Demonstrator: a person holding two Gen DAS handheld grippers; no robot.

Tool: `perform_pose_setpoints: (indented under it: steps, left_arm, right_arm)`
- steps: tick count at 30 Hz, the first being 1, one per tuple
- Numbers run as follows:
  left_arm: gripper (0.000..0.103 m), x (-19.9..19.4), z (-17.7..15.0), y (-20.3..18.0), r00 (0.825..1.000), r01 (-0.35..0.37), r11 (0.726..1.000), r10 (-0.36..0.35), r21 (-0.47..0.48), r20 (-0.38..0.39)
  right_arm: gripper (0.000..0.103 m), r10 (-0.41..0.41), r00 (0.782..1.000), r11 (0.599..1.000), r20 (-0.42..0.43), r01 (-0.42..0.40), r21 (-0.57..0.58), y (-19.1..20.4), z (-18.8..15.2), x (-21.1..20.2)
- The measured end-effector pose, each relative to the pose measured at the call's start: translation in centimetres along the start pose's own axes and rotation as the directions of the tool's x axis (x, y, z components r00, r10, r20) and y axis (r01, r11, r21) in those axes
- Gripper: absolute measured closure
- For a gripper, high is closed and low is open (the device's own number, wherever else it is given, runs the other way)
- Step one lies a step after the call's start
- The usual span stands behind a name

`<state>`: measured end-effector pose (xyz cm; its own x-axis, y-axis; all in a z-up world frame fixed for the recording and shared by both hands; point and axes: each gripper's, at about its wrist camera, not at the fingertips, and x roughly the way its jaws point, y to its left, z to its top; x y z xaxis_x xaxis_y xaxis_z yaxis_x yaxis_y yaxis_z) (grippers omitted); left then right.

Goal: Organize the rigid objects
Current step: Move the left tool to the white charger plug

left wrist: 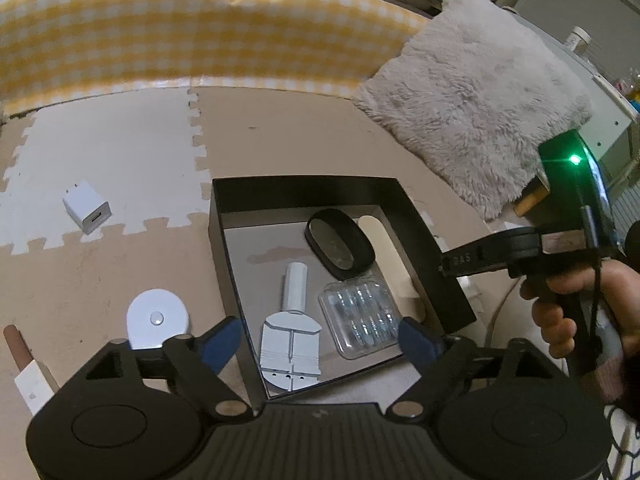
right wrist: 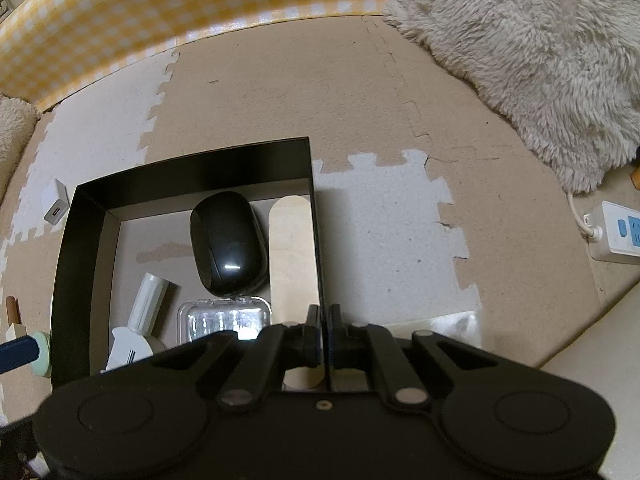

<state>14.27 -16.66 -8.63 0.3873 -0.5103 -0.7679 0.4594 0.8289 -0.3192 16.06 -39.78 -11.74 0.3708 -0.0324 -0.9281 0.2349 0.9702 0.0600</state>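
A black open box (left wrist: pixel 304 184) (right wrist: pixel 192 168) rests on the foam mat. Inside lie a black mouse (left wrist: pixel 340 244) (right wrist: pixel 226 244), a flat wooden stick (left wrist: pixel 384 248) (right wrist: pixel 290 248), a white tool (left wrist: pixel 292 328) (right wrist: pixel 144 320) and a clear plastic case (left wrist: pixel 360 320) (right wrist: pixel 224 316). My left gripper (left wrist: pixel 320 332) hovers open over the box's near end, nothing between its blue pads. My right gripper (right wrist: pixel 324 320) (left wrist: pixel 444 270) is shut on the box's thin right wall. On the mat left of the box sit a white charger (left wrist: pixel 86 210) (right wrist: pixel 54 204) and a white round disc (left wrist: pixel 158 320).
A fluffy cushion (left wrist: pixel 472 92) (right wrist: pixel 540 60) lies at the back right. A yellow checked barrier (left wrist: pixel 180 40) bounds the far side. A power strip (right wrist: pixel 616 236) with its cord is on the right. A brown stick with a white tag (left wrist: pixel 24 364) lies at the near left.
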Motion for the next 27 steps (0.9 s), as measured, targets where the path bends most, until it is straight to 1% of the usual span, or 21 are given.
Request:
perform_pose_setpoints:
  steps: [3,6,11,14,18,21,27]
  left_arm:
    - [0.005,-0.4,0.0,-0.4,1.000,-0.006,1.000,0.006,0.021,0.009]
    - [0.001,-0.7,0.0,-0.6,1.000,-0.014,0.999,0.013,0.037,0.016]
    - [0.000,-1.3,0.4,-0.3,0.999,-0.030,0.999,0.028,0.041,0.038]
    - [0.000,-1.8,0.7,0.3,0.997,-0.041,0.998,0.038,0.040,0.066]
    - [0.000,-2.6,1.2,1.5,0.992,-0.079,0.996,0.075,0.032,0.104]
    - [0.000,-3.0,1.5,2.9,0.987,-0.108,0.994,0.107,0.002,0.122]
    - [0.000,-3.3,2.3,6.1,0.974,-0.158,0.983,0.170,-0.092,0.151]
  right_arm:
    - [0.099,0.000,1.000,1.000,0.000,0.000,0.000,0.0,0.0,0.0]
    - [0.099,0.000,1.000,1.000,0.000,0.000,0.000,0.0,0.0,0.0]
    - [0.099,0.000,1.000,1.000,0.000,0.000,0.000,0.0,0.0,0.0]
    - [0.099,0.000,1.000,1.000,0.000,0.000,0.000,0.0,0.0,0.0]
    - [0.099,0.000,1.000,1.000,0.000,0.000,0.000,0.0,0.0,0.0]
    - [0.099,0.000,1.000,1.000,0.000,0.000,0.000,0.0,0.0,0.0]
    - [0.099,0.000,1.000,1.000,0.000,0.000,0.000,0.0,0.0,0.0]
